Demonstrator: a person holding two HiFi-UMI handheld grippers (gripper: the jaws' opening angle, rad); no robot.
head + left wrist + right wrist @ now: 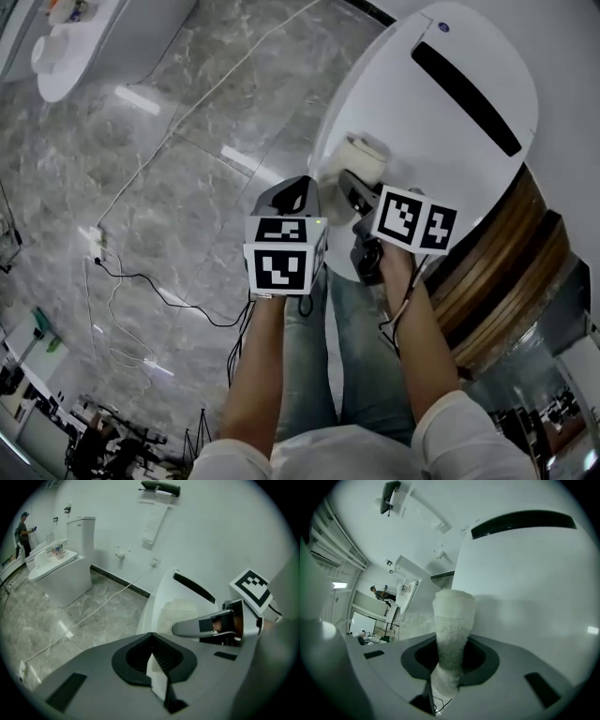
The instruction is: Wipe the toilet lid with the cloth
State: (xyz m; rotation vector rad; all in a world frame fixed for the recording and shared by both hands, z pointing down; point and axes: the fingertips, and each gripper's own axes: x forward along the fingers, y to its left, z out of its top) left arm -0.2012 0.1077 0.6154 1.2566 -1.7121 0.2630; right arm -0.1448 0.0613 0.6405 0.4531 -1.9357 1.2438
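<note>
The right gripper (349,183) is clamped on the rolled white cloth (452,616), whose free end lies against the closed toilet lid (394,103) near its front edge. The left gripper (298,192), jaws together, hangs just beside it.

Bright, even ceiling light; glare streaks on the marble floor (139,99), toilet lid (422,131) near washout. My 2 gripper views bend at edges, corners black.

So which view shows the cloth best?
Right gripper view: the cloth fills the centre, pinched between the jaws. Head view shows a small pale bundle; left gripper view, a faint patch behind the right gripper.
</note>
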